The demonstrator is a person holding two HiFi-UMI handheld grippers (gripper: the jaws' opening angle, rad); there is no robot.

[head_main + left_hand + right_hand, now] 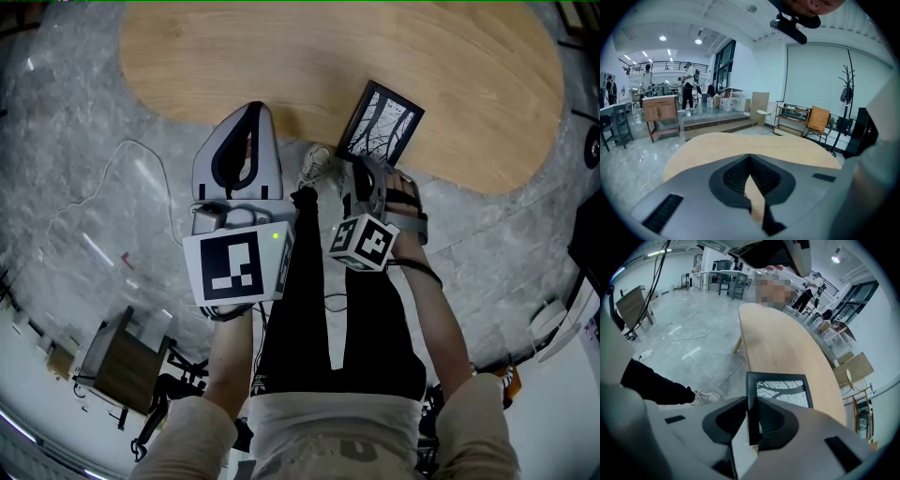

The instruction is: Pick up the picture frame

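Wooden table (281,56) | right claw (753,404) angled down (steeply), clamping picture frame (380,124)

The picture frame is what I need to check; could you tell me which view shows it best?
The head view: the whole picture frame shows at the table edge, with the right tool at its near end. The right gripper view shows only part of it, one edge between the jaws. The left gripper view misses it.

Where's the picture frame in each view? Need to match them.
Head view: picture frame above centre-right, at the near edge of the wooden table.
Left gripper view: not in it.
Right gripper view: lower centre, left edge between the jaws.
Shared landmark: the wooden table.
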